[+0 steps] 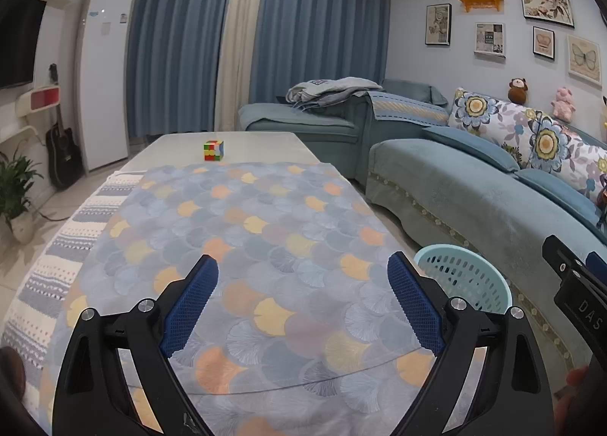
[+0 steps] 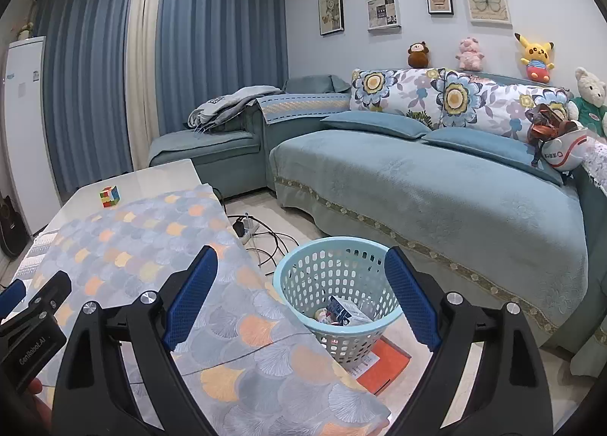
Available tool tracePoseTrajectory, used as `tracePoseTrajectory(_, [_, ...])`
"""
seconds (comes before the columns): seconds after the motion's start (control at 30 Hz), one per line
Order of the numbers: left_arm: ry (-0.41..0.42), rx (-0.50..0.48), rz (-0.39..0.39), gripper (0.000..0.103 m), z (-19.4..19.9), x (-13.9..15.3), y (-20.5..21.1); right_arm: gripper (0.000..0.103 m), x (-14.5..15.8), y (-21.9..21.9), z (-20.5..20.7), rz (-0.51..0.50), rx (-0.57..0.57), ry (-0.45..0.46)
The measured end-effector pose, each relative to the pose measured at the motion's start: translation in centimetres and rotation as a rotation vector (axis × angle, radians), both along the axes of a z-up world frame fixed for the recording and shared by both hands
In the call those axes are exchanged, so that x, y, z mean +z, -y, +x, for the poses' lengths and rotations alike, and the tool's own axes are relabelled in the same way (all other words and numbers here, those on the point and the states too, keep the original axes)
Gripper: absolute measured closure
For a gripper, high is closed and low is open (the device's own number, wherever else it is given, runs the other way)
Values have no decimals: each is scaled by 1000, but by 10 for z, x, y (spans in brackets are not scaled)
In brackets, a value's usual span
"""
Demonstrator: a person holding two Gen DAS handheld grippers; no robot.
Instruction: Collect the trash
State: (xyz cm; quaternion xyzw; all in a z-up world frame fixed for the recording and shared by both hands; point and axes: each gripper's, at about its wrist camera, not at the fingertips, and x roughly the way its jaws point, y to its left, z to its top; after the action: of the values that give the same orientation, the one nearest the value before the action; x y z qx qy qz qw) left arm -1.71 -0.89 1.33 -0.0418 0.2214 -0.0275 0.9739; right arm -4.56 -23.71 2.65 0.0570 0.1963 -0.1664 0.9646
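A light blue perforated basket [image 2: 337, 276] stands on the floor beside the table, with crumpled trash [image 2: 343, 312] inside; its rim also shows in the left wrist view [image 1: 466, 276]. My right gripper [image 2: 301, 295] is open and empty, held above the table edge and the basket. My left gripper [image 1: 303, 299] is open and empty over the patterned tablecloth [image 1: 246, 246]. The cloth-covered table [image 2: 151, 246] shows no loose trash. The left gripper body shows at the left edge of the right wrist view [image 2: 34, 322].
A colourful puzzle cube [image 1: 214, 150] sits on the bare far end of the table. A blue sofa [image 2: 417, 185] runs along the right. A power strip with cables [image 2: 254, 235] lies on the floor. An orange flat item [image 2: 387, 364] lies under the basket.
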Motion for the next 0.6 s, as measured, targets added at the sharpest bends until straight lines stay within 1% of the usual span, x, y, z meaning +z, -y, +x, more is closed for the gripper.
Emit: tracePoseTrajectory(0.6, [0,0,1,14,0,0,0,18,-4,-1,6,0,14,-31])
